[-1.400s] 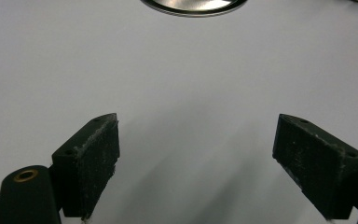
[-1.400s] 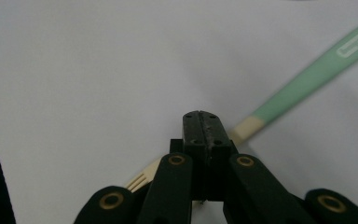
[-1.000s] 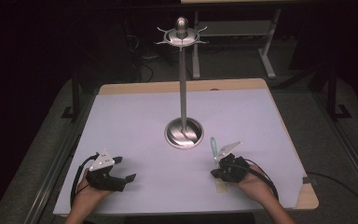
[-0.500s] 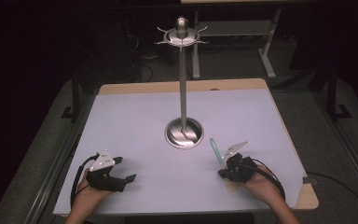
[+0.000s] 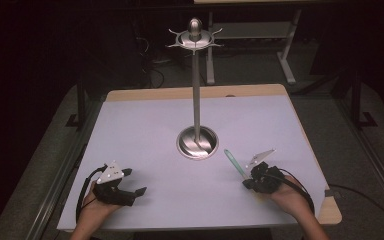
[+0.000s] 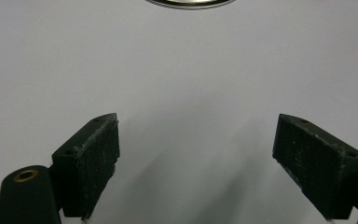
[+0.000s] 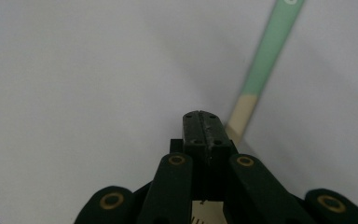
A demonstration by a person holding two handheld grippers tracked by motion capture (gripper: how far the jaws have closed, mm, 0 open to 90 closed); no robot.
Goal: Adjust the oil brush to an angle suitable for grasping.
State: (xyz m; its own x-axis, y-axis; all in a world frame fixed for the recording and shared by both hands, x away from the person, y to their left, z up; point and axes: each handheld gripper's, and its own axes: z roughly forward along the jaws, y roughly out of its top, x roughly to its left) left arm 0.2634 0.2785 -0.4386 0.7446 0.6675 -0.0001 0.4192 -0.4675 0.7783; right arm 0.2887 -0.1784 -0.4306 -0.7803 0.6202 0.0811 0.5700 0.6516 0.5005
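Right gripper slid a bit further right along the table's near edge, jaws clamped on a green-and-cream utensil handle angling up-left toward the hook stand, while the left gripper rests open, farther away.

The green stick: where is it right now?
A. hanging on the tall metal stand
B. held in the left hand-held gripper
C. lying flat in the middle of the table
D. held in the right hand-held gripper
D: the right hand-held gripper has its jaws shut on the green stick, which pokes up from it toward the metal stand.
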